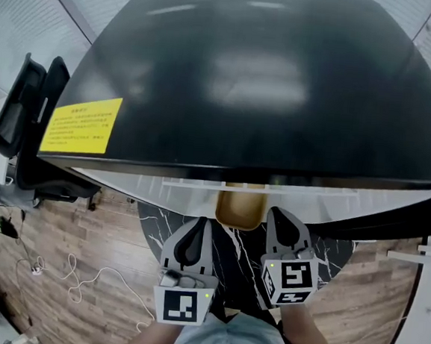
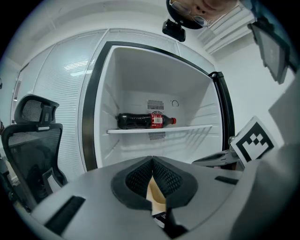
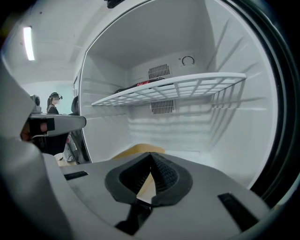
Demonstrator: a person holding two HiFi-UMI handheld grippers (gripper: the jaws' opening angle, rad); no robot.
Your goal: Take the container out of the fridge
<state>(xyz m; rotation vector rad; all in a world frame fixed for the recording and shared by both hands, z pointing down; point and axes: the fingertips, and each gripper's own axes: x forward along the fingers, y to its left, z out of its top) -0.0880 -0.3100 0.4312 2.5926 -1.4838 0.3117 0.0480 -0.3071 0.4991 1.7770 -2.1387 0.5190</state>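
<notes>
Item: tan container [image 1: 240, 207]. It sat at the front lip of the open fridge [image 1: 282, 98], in the lower compartment, between my two grippers.

Holds: my left gripper [image 2: 152, 163] was closed on one side wall, with tan showing in the gap. My right gripper [image 3: 151, 158] was closed likewise on the opposite wall.

Other stock: a cola bottle [image 2: 145, 121] lay on the upper shelf [image 2: 187, 128].

Status, as I judged it: grasp made and container drawn to the opening. It was not yet clear of the fridge.

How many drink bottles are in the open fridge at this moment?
1: a dark plastic cola bottle with a red label lying on its side on the white wire shelf. Below the shelf the view is partly blocked.
</notes>
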